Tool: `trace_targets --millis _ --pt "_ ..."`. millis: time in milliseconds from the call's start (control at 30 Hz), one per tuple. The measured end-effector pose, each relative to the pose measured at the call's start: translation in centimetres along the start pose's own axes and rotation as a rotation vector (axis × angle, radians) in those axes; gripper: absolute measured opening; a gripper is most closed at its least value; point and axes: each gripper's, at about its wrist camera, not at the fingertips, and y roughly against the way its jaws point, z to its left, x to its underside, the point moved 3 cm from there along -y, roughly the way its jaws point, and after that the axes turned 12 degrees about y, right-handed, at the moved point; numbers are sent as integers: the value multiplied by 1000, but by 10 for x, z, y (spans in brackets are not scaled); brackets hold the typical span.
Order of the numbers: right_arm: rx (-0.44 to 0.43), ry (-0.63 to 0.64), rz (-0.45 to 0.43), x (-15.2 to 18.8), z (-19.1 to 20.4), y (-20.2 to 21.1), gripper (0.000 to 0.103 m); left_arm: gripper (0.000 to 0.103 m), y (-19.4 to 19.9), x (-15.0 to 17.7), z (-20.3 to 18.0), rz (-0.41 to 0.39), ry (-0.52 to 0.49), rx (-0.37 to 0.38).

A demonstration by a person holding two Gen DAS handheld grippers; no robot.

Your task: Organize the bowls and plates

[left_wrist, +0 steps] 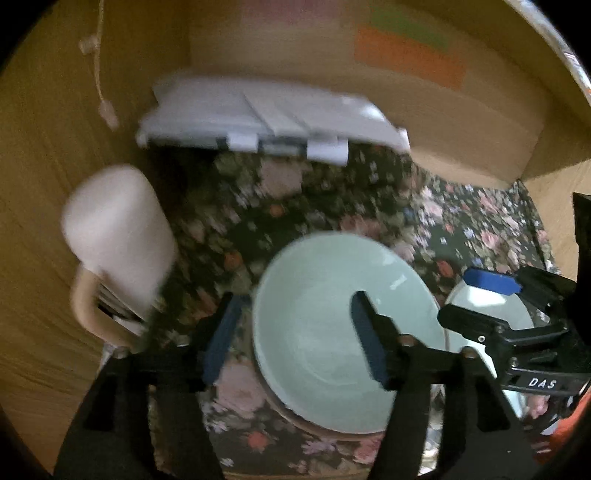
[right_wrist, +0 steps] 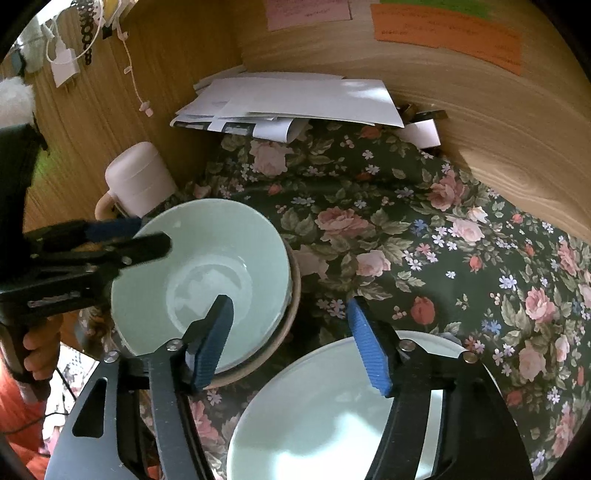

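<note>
Right tongs: apart, over the near rim of the nearest pale bowl, empty. Left tongs: apart, straddling the rim of a second green bowl, nested in a brown-rimmed dish. Both stand on the floral-covered bench. Behind: mug, papers.

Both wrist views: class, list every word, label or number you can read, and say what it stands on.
"DAS": white letters on the right hand-held gripper, seen in the left wrist view.
Pink note: handwriting too small to read.
Orange note: too small to read.
Green note: cut off, unreadable.
</note>
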Motion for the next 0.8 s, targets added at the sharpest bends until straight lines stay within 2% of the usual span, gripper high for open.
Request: trace_targets --millis 100,300,533,767,800 --pt "-14 -8 8 0 -2 -2 63 69 8 2 2 -28 -34 -12" --pt "-36 -18 37 2 -4 -13 63 69 -3 16 16 38 -7 -22" --pt "-85 -24 91 3 1 -30 63 69 -20 32 27 119 74 47" --pt "-132 -26 150 7 9 -49 63 69 -35 44 23 171 87 102" --pt "-133 -24 152 7 10 -51 63 66 -36 45 23 176 92 108"
